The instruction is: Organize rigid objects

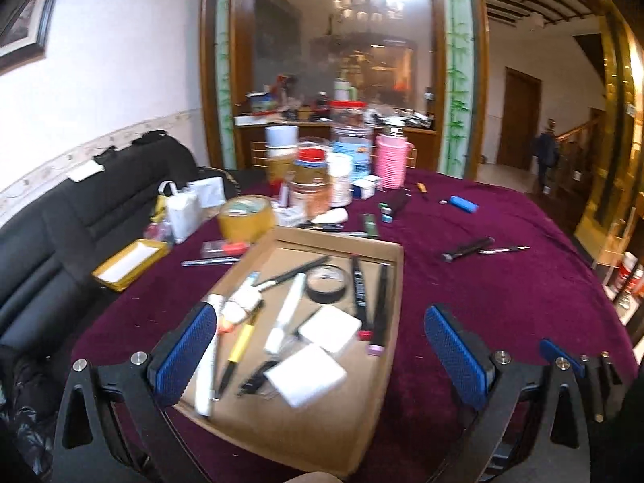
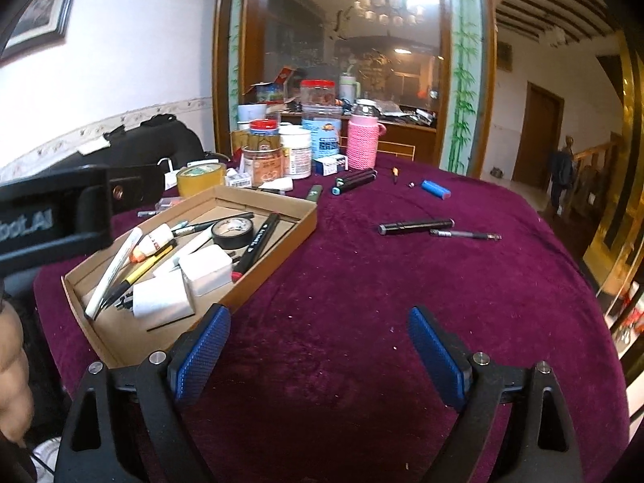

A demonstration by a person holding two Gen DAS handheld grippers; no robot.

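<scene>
A round table draped in purple velvet cloth (image 2: pixel 362 302) is seen, a shallow brown cardboard tray (image 2: pixel 306 217) near its left edge; both the left gripper (image 1: pixel 322 358) and right gripper (image 2: pixel 318 354) are spread wide, empty. The black cylindrical pen (image 2: pixel 416 225) toward the far right edge is best approached lengthwise-across

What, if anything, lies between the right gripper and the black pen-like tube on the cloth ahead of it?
Nothing visible. The right gripper is open and empty, and only bare maroon tablecloth lies between it and the black tube. A slimmer pen lies just beside the tube on its near right, and the cardboard tray sits off to the left.
</scene>
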